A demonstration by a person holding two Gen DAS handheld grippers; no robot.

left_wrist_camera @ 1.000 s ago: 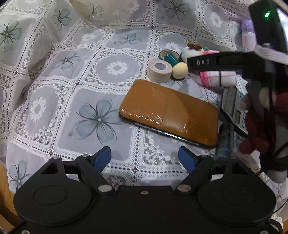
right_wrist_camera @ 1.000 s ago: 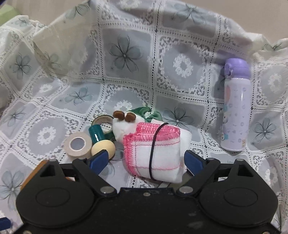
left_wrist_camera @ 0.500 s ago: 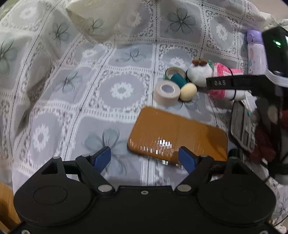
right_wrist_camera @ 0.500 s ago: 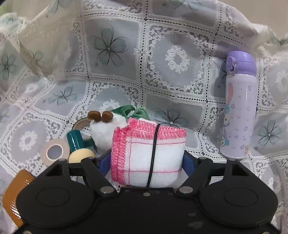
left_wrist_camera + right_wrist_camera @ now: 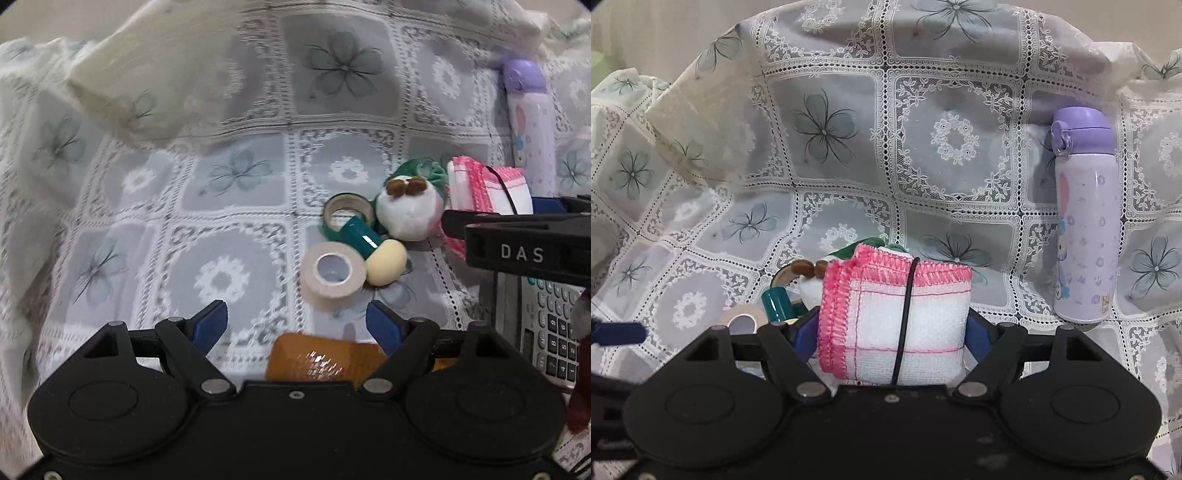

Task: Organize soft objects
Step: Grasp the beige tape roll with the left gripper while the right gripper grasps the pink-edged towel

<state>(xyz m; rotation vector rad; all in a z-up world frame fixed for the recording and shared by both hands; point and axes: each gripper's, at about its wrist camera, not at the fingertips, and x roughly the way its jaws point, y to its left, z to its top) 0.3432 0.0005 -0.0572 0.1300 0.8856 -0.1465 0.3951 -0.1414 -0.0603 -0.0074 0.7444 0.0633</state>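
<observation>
Lace tablecloth (image 5: pixel 953 147), lidded purple bottle (image 5: pixel 1084 229) apparently upright, right claw (image 5: pixel 894 328) clamping folded towel (image 5: pixel 897 321), left claw (image 5: pixel 297 325) released

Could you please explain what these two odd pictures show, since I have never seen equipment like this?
A person holds a two-finger gripper in each hand; a camera on each looks along its fingers. In the left view, the left gripper is open over a lace tablecloth with tape rolls, a white plush toy, a brown case and a calculator. In the right view, the right gripper has just closed on a folded pink-edged towel. A purple bottle stands behind.
</observation>
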